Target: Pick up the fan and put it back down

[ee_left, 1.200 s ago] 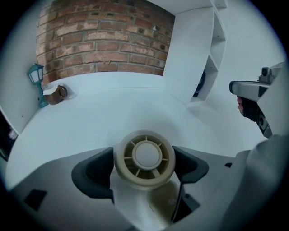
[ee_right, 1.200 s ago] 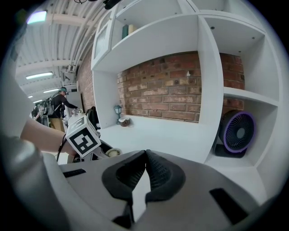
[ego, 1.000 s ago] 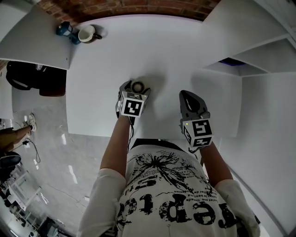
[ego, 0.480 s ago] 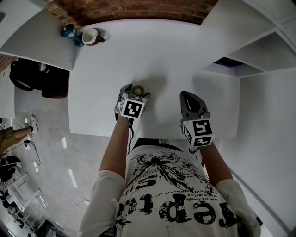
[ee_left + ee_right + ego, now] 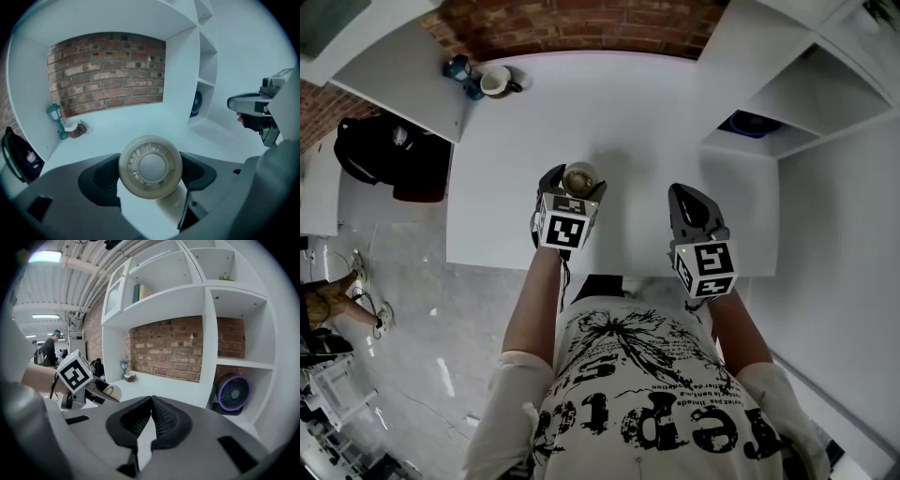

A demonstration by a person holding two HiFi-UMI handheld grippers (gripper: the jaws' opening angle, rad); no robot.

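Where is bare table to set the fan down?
Bare: the table from the fan in the left gripper to the brick wall, and the strip between it and the shut right gripper. Crowded: far left corner, mug and lantern.

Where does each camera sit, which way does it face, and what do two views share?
Head view: on the person's head, facing steeply down at the white table; shows both forearms, left gripper and right gripper.
Left gripper view: on the left gripper, facing the brick wall along jaws shut on the cream fan; right gripper at right.
Right gripper view: on the right gripper, facing the shelves past shut, empty jaws; left gripper at left.
Shared: both gripper views see the brick wall and cream fan.
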